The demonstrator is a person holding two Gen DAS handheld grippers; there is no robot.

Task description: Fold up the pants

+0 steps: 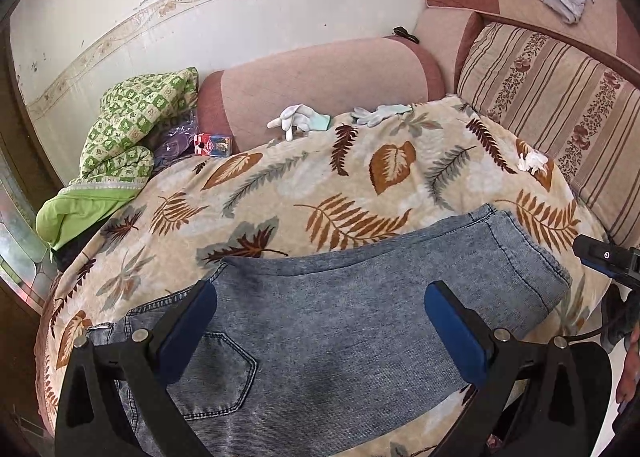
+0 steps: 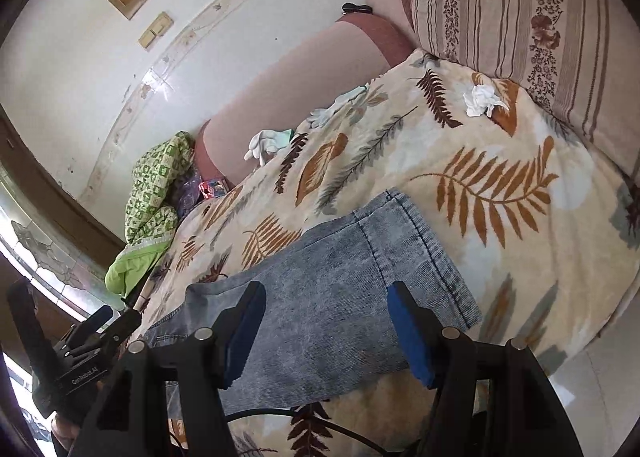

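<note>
Two grippers, the left gripper and right gripper, are hovering with fingers spread, gripping nothing. Pants are lying on the blanket, apparently legs stacked, hems pointing toward two o'clock; crosswise folds seem left.

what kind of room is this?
Likely a home living room: a sofa draped with a leaf-print blanket, a striped cushion, and jeans laid out on the blanket.
</note>
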